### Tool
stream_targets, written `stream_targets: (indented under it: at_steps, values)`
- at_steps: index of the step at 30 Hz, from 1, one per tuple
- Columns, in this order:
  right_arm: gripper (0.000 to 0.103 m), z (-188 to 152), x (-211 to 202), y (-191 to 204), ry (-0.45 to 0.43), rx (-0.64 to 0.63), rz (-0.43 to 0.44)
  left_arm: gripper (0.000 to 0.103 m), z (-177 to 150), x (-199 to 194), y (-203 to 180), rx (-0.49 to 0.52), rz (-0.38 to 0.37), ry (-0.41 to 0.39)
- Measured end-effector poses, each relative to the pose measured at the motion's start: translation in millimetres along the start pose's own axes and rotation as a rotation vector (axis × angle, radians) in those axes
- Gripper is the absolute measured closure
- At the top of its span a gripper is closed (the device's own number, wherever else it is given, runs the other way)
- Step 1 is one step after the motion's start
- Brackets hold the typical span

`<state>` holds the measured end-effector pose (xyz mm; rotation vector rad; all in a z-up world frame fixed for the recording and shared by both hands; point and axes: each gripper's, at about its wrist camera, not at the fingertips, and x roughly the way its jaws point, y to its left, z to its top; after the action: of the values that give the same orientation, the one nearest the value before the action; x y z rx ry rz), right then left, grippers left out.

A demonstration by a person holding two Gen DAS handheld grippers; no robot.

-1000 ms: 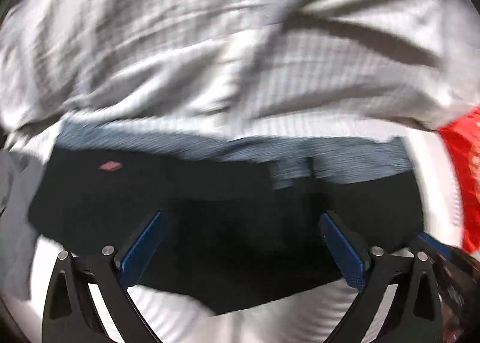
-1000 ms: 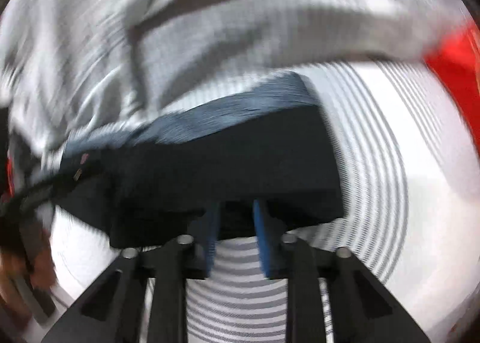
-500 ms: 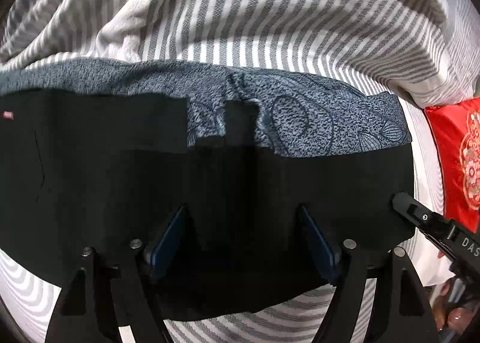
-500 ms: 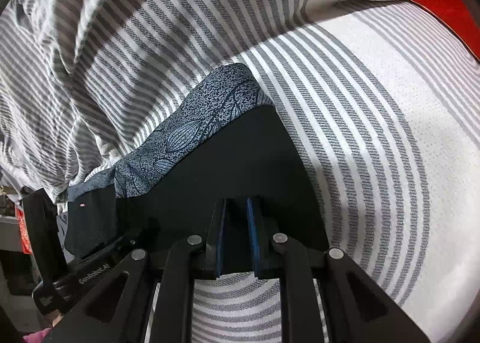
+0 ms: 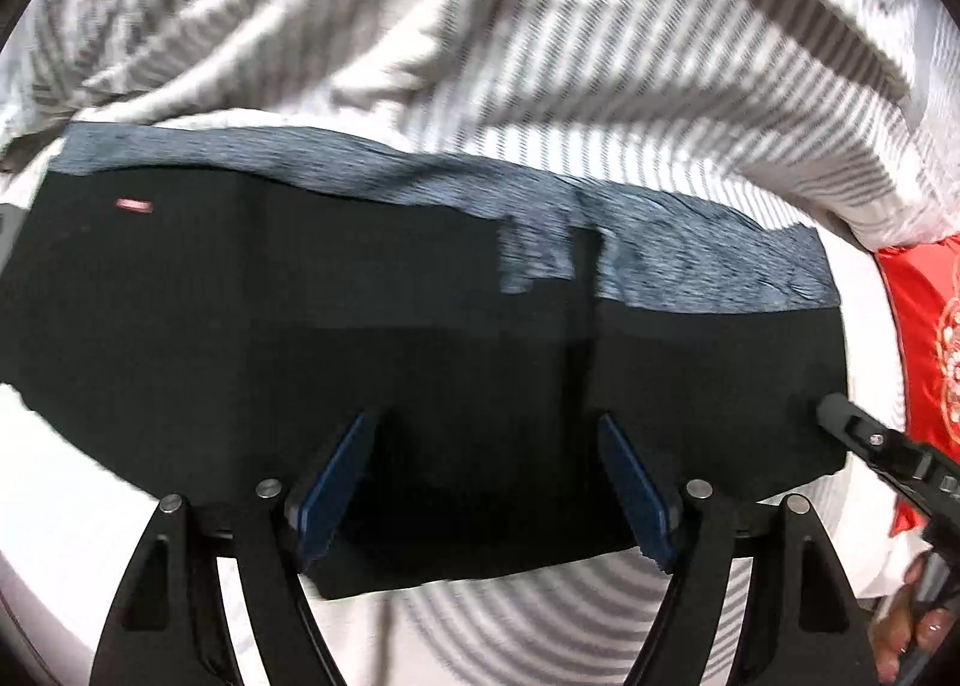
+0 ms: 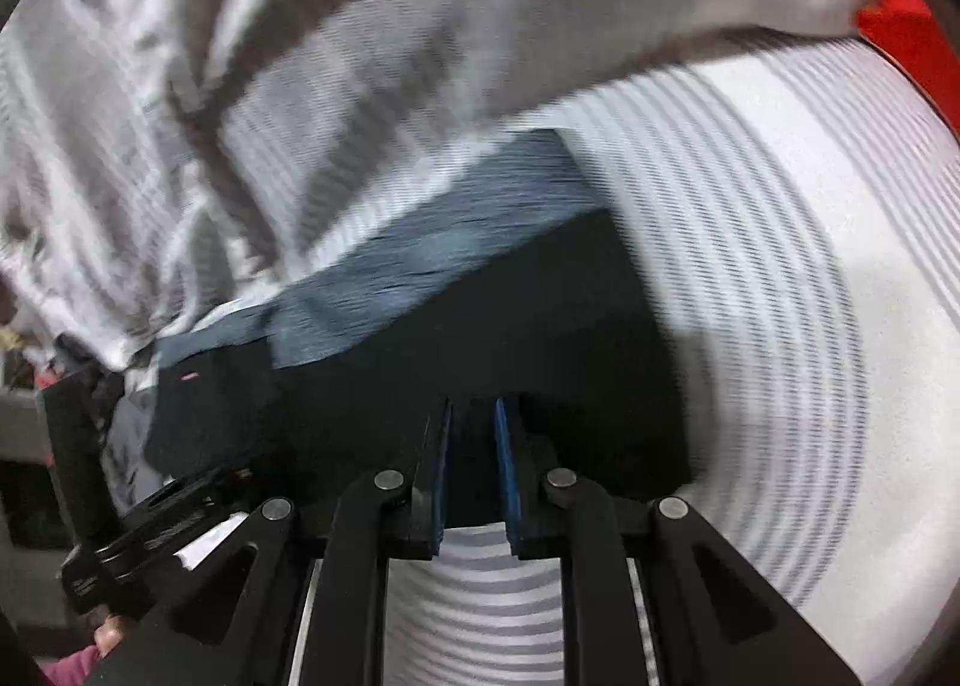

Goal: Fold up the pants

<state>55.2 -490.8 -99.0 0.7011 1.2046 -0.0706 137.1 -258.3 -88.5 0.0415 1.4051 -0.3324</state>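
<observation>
- Fingers [image 5: 336,482] of the left hand-held gripper [image 5: 486,482] stand wide apart over the near edge of the pants [image 5: 360,338], touching no cloth that can be seen.
- Pads of the right hand-held gripper [image 6: 474,476] sit close together, with the pants' near black edge between them; they look clamped on it, though blur hides the contact.
- In the left view the right hand-held gripper's tip meets the pants' right corner, and fingers of a hand [image 5: 912,632] show below it.
- Pants lie flat across a striped bed [image 6: 780,326], folded over: black cloth near, a blue-grey patterned band [image 5: 690,266] along the far edge, a small red tag [image 5: 133,204] at far left.
- Beyond the pants a rumpled striped duvet [image 5: 540,26] is heaped.
- A red cushion [image 5: 924,326] lies at the far right, beside the duvet.
</observation>
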Motion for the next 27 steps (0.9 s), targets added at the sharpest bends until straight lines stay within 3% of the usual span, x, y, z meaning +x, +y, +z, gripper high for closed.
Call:
stream_targets:
  at_steps: [7, 9, 11, 13, 18, 27]
  values:
    - [0.086, 14.4, 41.9, 73.9, 0.036, -0.12, 0.086, 0.024, -5.5, -14.2, 41.1, -0.07, 0.043, 0.0]
    - [0.086, 11.4, 66.5, 88.1, 0.095, -0.144, 0.086, 0.024, -8.2, -16.0, 54.2, -0.086, 0.052, 0.001]
    - [0.085, 0.2, 100.6, 92.8, 0.223, -0.148, 0.057, 0.024, -10.2, -14.2, 64.1, -0.103, 0.057, 0.005]
    - [0.086, -6.7, 101.8, 92.0, 0.167, -0.151, 0.073, 0.024, -12.8, -14.6, 75.0, -0.121, 0.059, 0.012]
    - [0.086, -6.0, 98.6, 81.8, 0.193, -0.104, 0.112, 0.024, -16.8, -14.5, 103.8, -0.19, 0.043, 0.022]
    - [0.086, -12.5, 98.6, 95.9, 0.153, -0.156, 0.017, 0.024, -20.5, -24.7, 139.2, -0.251, 0.035, -0.007]
